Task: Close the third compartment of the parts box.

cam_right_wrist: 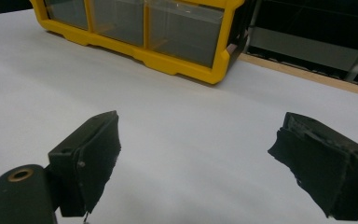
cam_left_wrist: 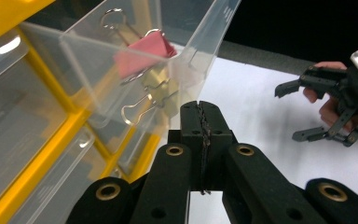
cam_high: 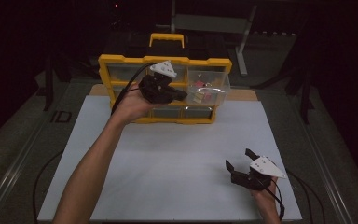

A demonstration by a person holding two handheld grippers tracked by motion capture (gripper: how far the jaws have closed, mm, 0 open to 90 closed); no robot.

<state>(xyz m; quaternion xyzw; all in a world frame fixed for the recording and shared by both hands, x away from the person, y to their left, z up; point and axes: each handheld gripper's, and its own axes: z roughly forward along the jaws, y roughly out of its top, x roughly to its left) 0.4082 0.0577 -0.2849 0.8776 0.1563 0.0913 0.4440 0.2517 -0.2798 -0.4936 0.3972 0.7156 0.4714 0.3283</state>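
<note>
So we've got the left gripper [cam_left_wrist: 200,122] up at the pulled-out clear drawer [cam_high: 208,88] of the yellow organizer [cam_high: 121,60], jaws pinched fully together just below the drawer's front wall; looks like nothing's between them, hard to say. Pink binder clip [cam_left_wrist: 144,50] sits inside. Right gripper [cam_high: 240,161] hangs spread wide over the white mat [cam_high: 177,154].
</note>
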